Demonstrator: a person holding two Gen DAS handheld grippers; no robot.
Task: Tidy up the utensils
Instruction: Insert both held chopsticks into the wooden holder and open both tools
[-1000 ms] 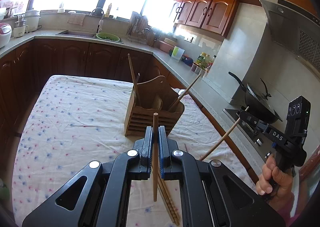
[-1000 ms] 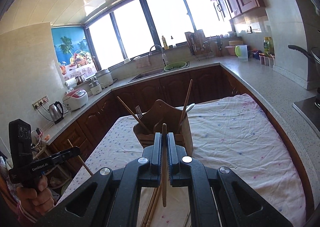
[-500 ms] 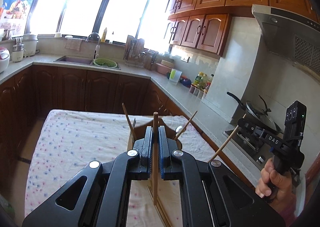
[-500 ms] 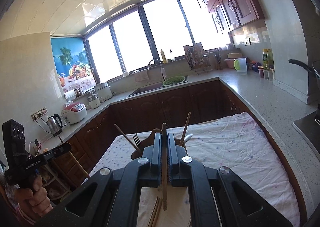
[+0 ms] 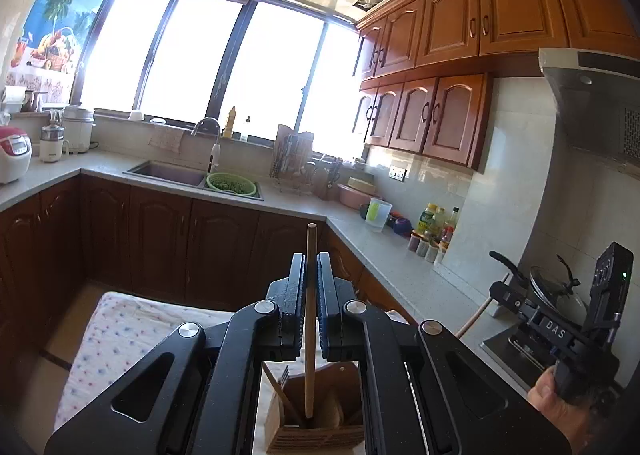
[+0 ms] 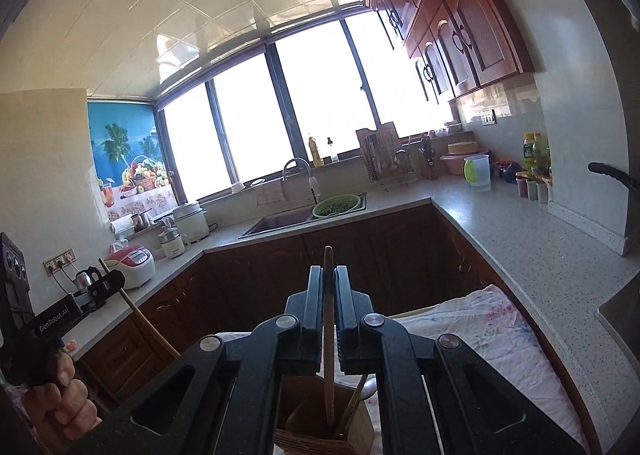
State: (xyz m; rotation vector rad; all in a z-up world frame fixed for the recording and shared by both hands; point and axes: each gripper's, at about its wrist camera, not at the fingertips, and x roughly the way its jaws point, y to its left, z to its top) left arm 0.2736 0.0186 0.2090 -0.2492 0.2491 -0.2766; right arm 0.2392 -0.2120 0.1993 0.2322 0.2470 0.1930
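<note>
My left gripper is shut on a wooden chopstick held upright, its lower end hanging over the wooden utensil holder. My right gripper is shut on a second wooden chopstick, also upright above the same utensil holder. The holder stands on a flowered tablecloth and has a fork, another chopstick and a spoon handle in it. In the left wrist view the right gripper shows at the right in a hand. In the right wrist view the left gripper shows at the left.
Dark wooden cabinets and a grey counter run around the table. A sink with a green colander lies under the window. A black wok sits on the stove at the right, bottles beside it.
Both grippers have risen and tilted up with their chopsticks. The utensil holder has dropped from the middle of each view to the bottom edge, under the chopstick ends.
</note>
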